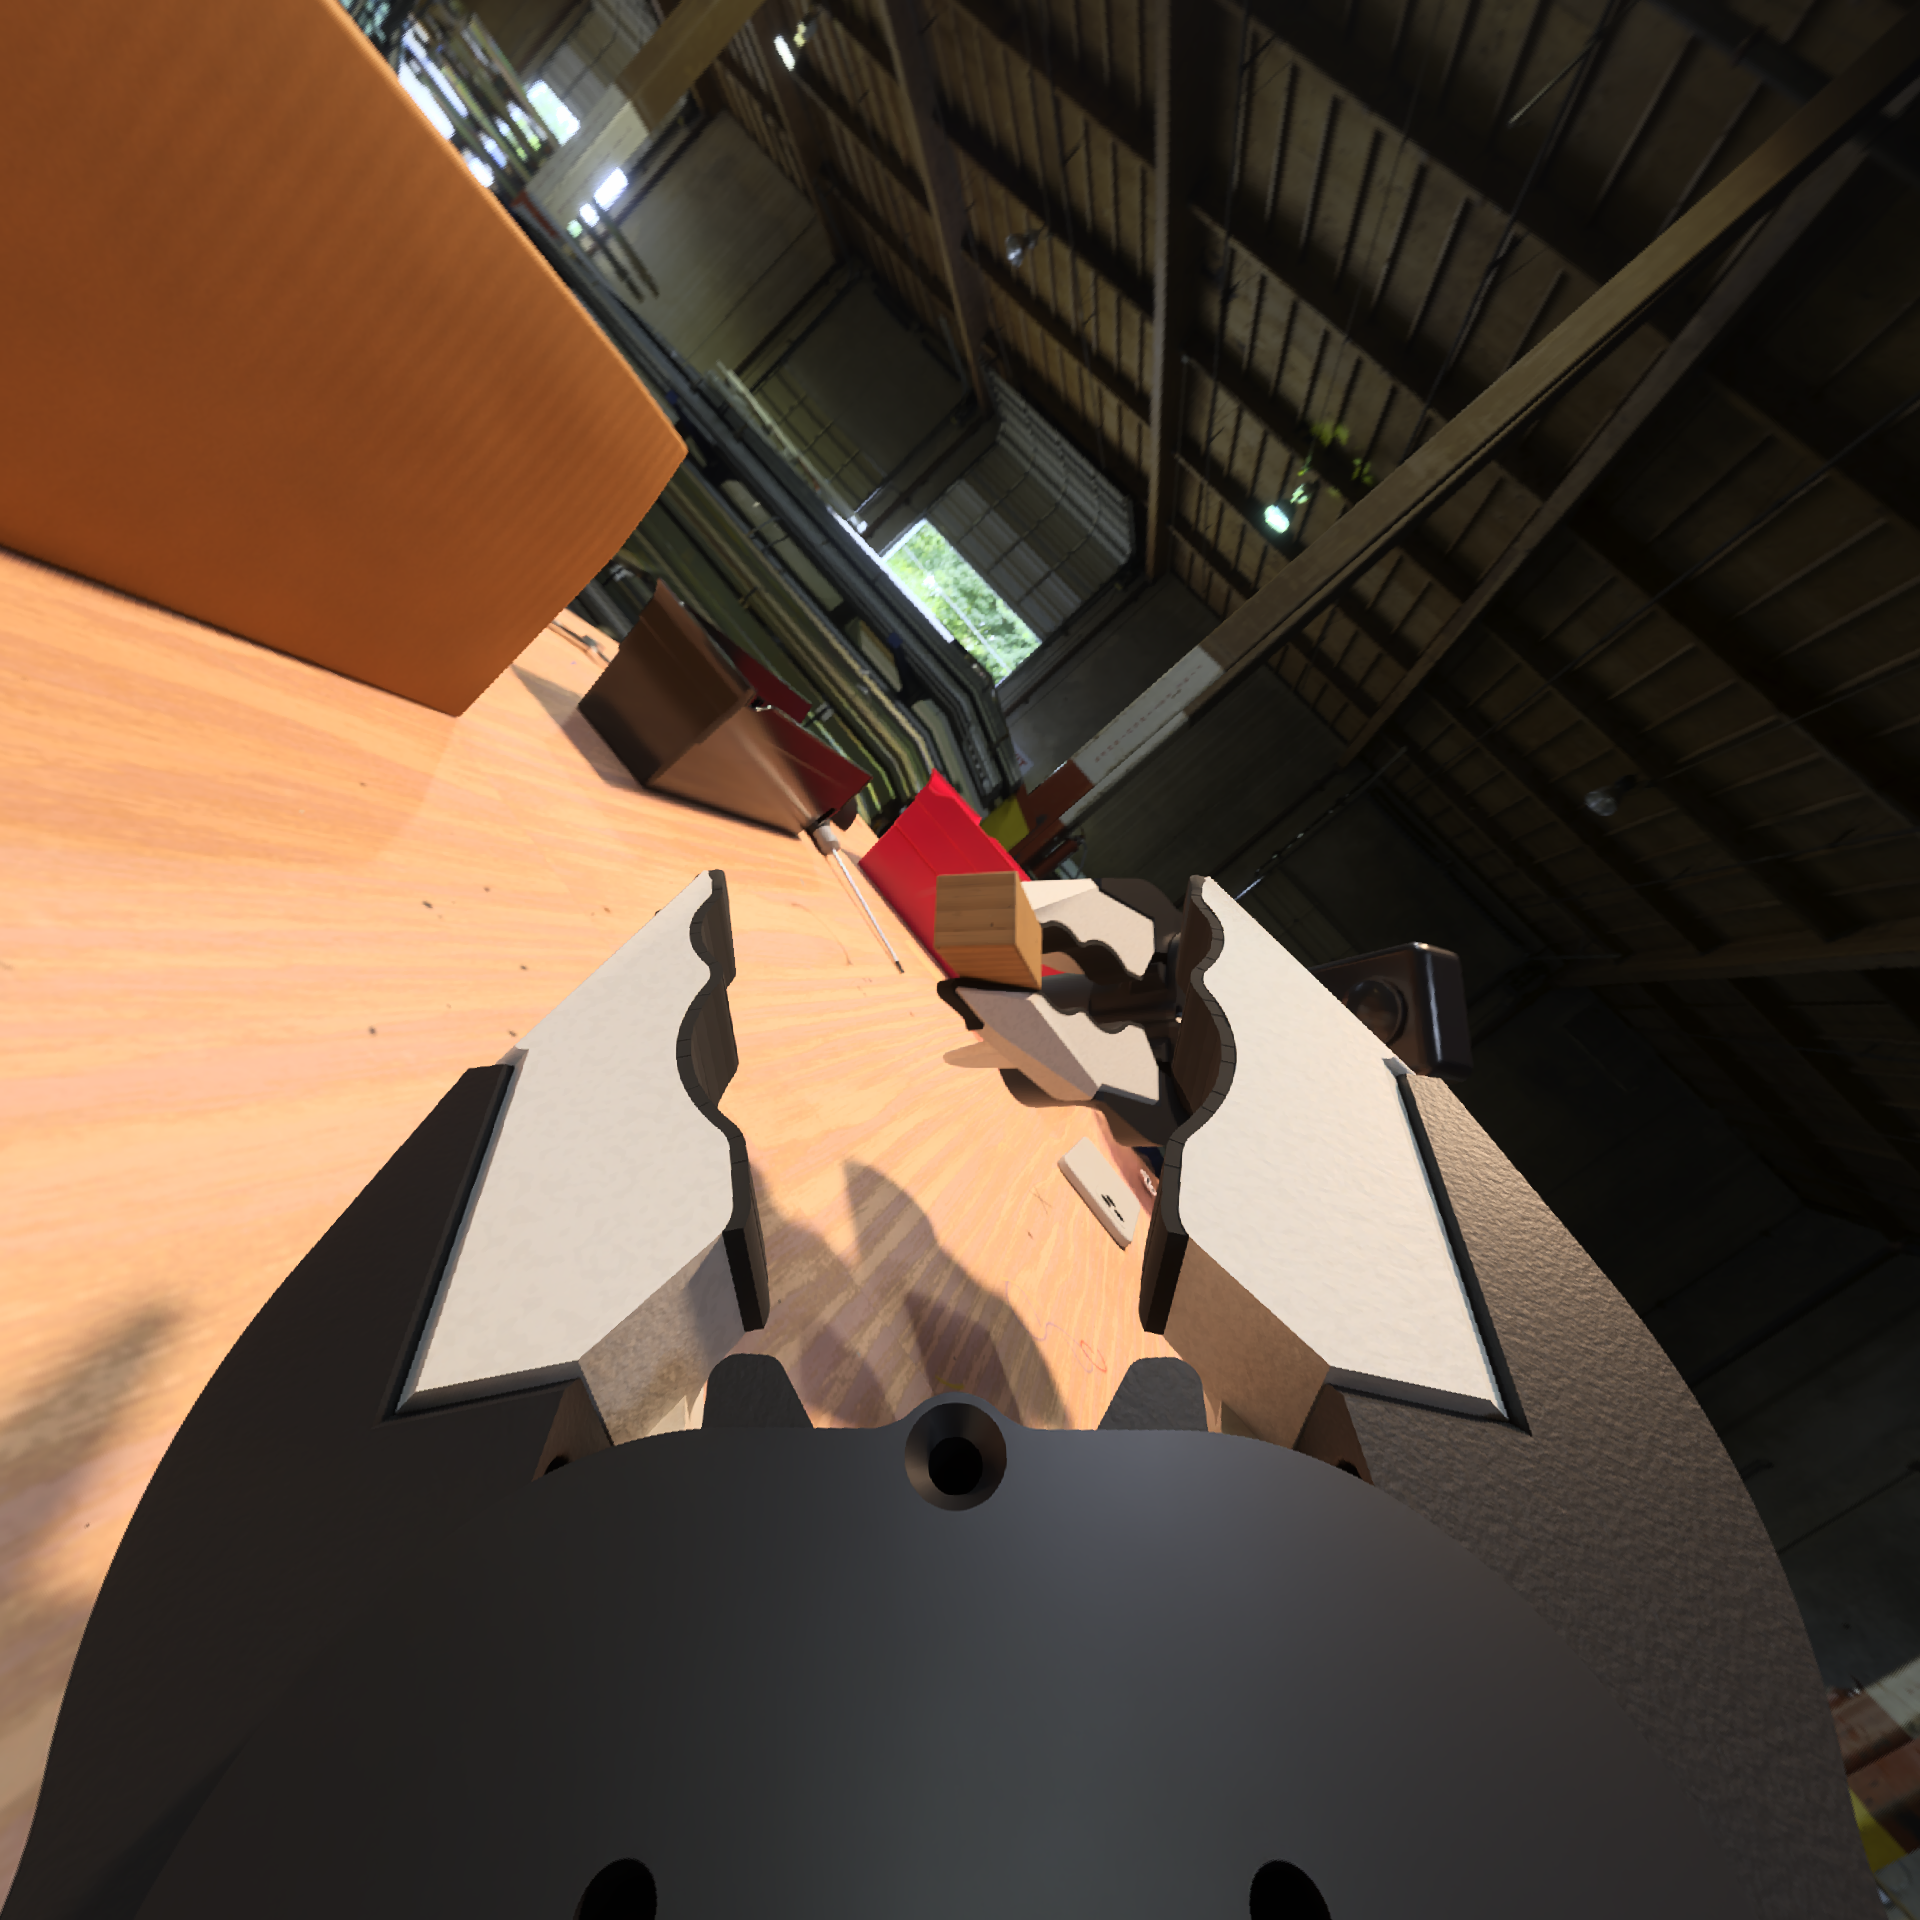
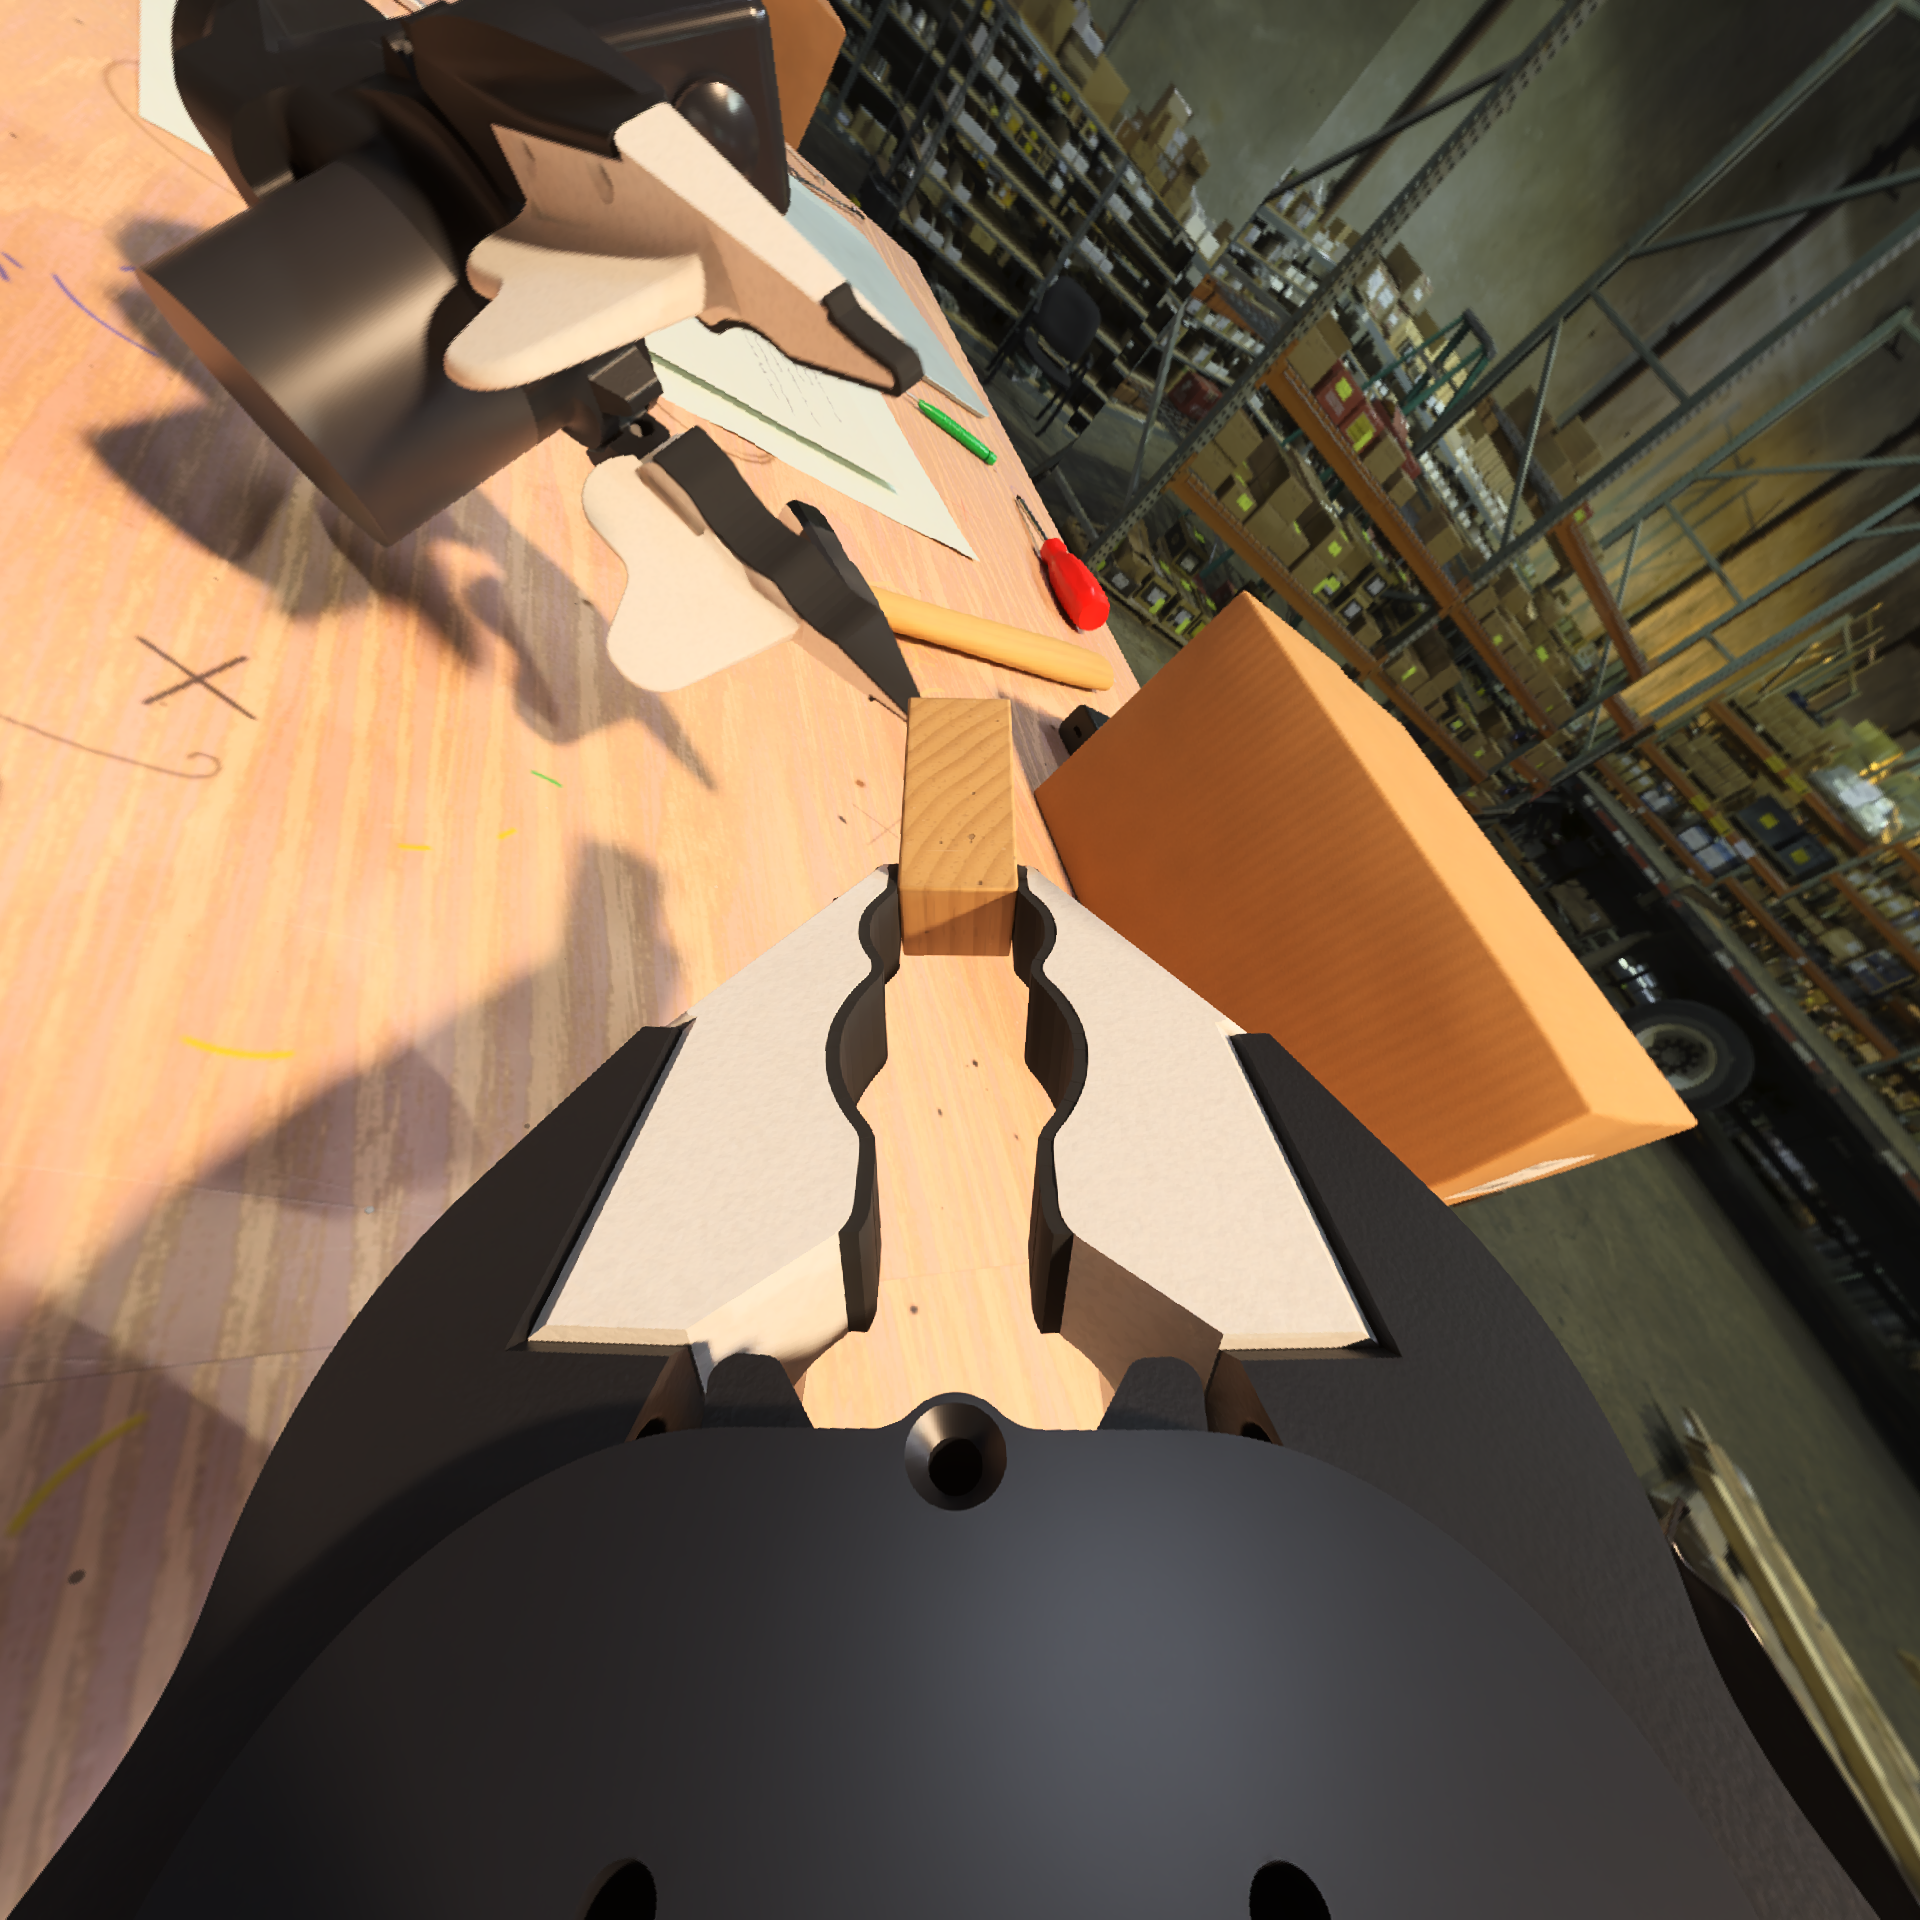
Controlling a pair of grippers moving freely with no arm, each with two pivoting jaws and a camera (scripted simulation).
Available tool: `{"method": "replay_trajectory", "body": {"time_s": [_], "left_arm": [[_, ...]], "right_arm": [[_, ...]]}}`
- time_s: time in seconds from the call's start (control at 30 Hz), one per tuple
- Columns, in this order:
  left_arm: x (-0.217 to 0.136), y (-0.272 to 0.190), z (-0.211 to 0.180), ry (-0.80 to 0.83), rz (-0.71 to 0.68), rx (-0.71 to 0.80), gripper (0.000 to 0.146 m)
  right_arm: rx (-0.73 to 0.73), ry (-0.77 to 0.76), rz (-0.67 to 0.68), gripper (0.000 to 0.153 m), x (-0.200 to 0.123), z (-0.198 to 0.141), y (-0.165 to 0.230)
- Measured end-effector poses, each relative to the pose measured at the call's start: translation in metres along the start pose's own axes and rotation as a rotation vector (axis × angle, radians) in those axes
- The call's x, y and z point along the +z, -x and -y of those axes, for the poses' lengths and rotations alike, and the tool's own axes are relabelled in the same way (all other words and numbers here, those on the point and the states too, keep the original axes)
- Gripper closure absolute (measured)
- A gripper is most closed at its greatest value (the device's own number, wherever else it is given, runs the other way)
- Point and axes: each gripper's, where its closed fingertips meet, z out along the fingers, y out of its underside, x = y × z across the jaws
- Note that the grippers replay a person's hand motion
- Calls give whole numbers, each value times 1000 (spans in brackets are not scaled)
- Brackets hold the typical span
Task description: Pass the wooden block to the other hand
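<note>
right gripper [image 2: 956, 914] fingers clamp wooden block [image 2: 958, 821], its near end hidden btw them.

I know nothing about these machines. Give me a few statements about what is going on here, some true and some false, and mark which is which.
1. The right gripper holds the wooden block between its fingertips. True.
2. The left gripper is also clamped on the block. False: its jaws stand wide open and empty, apart from the block.
3. An orange box stands on the table. True.
4. The screwdriver on the table has a blue handle. False: the handle is red.
5. The block lies flat on the table. False: it is held by one end and sticks out forward from the right gripper's fingertips.
</note>
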Motion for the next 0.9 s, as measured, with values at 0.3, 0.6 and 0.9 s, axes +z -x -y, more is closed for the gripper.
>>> {"method": "replay_trajectory", "body": {"time_s": [0.3,0.6,0.9], "left_arm": [[13,9,-19,92,60,-14,61],[31,11,-30,105,97,-60,64],[37,22,-34,57,185,-176,86]], "right_arm": [[16,29,-26,132,1,-3,-3],[-75,48,-87,132,6,-3,-3],[-291,116,-181,132,11,-15,-3]]}}
